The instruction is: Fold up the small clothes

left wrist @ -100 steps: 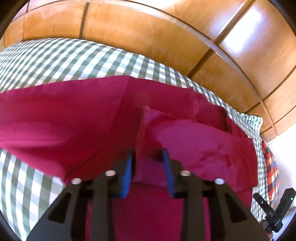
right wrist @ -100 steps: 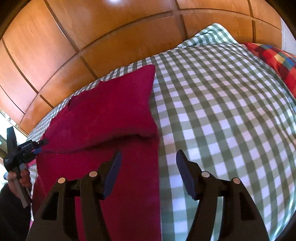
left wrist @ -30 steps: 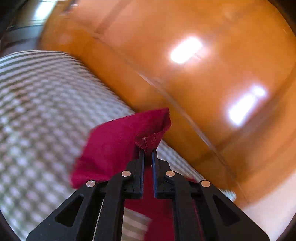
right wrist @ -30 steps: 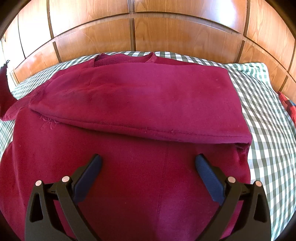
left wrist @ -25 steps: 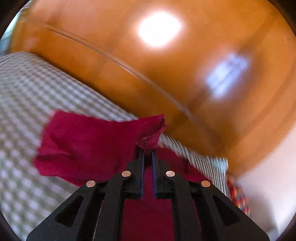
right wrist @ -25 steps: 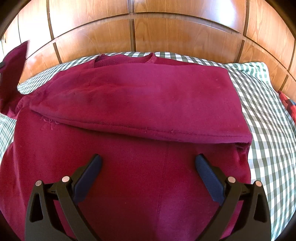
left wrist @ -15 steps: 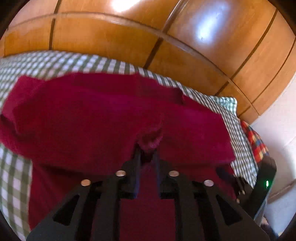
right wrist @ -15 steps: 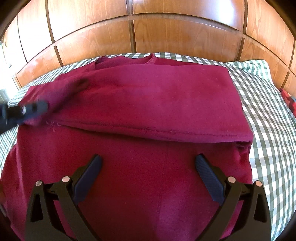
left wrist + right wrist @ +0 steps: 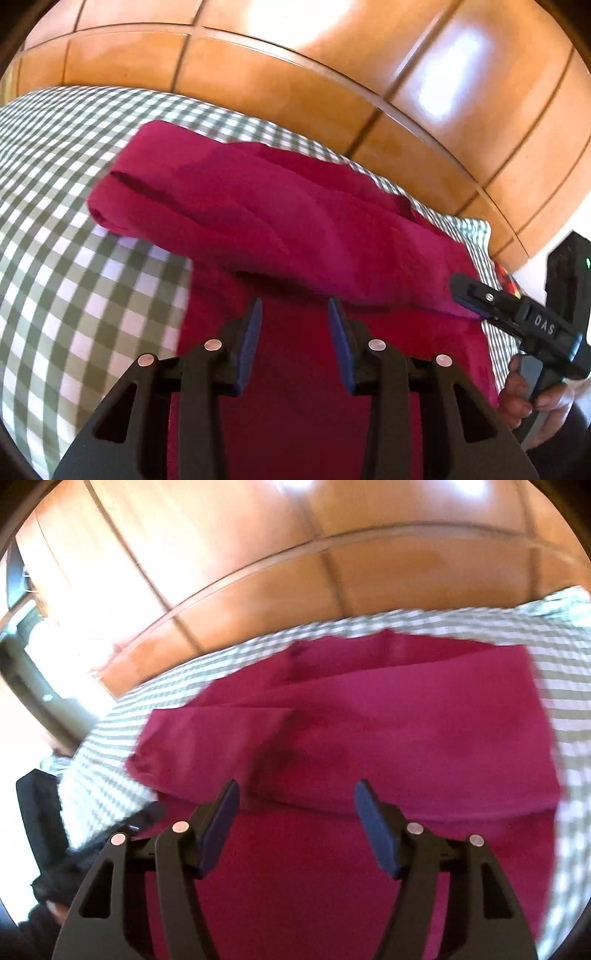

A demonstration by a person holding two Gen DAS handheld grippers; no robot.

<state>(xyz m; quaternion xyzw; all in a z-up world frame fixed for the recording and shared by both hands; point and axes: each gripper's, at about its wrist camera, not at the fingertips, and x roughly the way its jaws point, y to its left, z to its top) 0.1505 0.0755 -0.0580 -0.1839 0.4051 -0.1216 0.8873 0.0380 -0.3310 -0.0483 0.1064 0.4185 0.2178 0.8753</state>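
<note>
Two grippers were in view over one garment, a dark red top lying on the bed, whose cover was green-and-white check. The garment lay spread toward the wooden headboard, with both sleeves folded in across its chest, leaving a thick folded band across the upper part and a flat lower panel nearer the cameras.

Left gripper: jaws had just been opening; partly spread, blue pads apart, nothing between them. It hovered over the garment's lower panel, just short of the folded band.

Right gripper: jaws had just been closing but were apart, nothing pinched between the pads. It also sat over the lower panel, pointing toward the headboard. In the left wrist view it appeared at the garment's right edge, with its tip at the end of the folded band and a hand on its handle; whether the tip touched the cloth could not be told.
</note>
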